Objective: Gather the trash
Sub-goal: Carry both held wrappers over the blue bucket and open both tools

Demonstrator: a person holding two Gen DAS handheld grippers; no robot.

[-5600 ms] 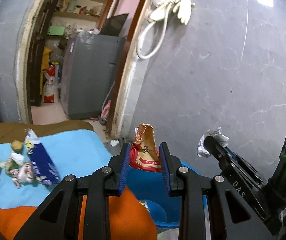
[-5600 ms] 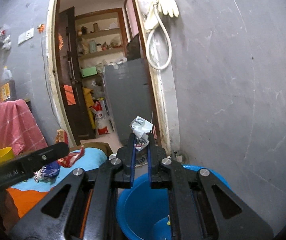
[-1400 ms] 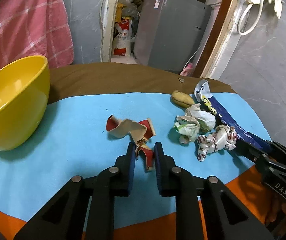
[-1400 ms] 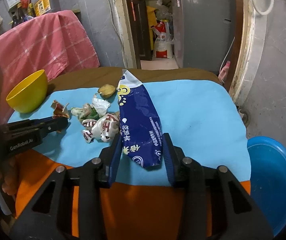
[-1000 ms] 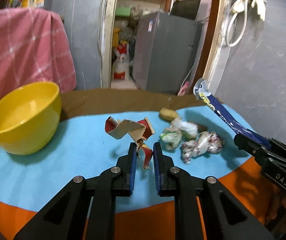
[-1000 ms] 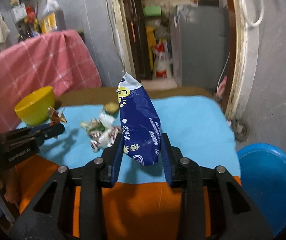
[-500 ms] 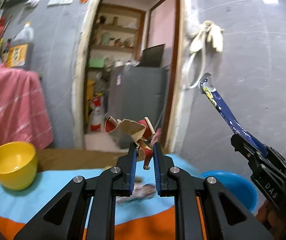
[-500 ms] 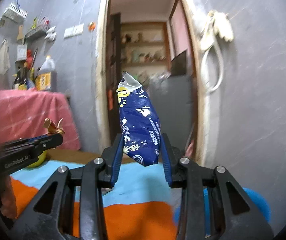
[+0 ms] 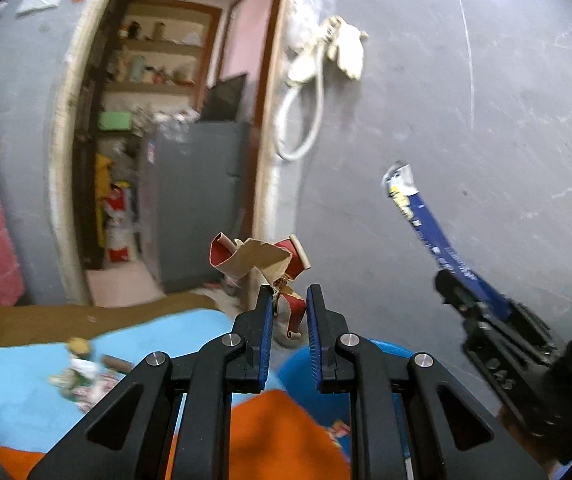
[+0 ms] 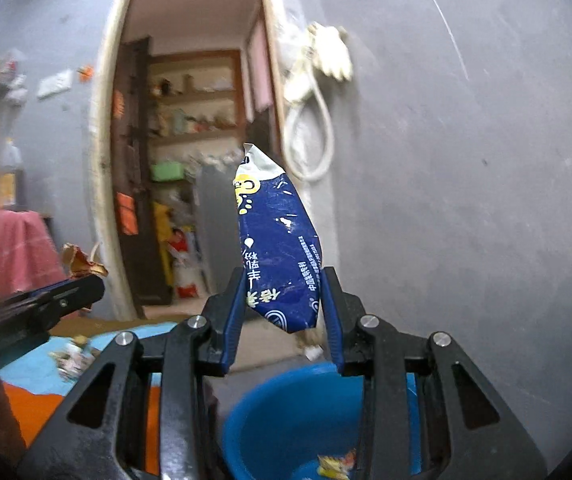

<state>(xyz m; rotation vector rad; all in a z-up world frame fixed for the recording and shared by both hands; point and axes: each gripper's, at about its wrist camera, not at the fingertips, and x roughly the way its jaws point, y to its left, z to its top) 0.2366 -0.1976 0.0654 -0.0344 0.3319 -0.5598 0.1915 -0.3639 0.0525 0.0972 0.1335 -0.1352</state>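
My left jaws (image 9: 290,312) pinch a torn red-and-tan wrapper (image 9: 259,260) in a narrow grip, holding it up in the air, and my right jaws (image 10: 281,312) stand wider, clamped on both edges of a blue snack packet (image 10: 279,252) that stands upright between them. Just below and beyond both sits the blue bin (image 10: 298,412), with a scrap already lying in its bottom. To the left, more crumpled trash (image 9: 81,376) lies on the desk's blue cloth (image 9: 17,396), and farther off is a grey wall (image 10: 466,200).
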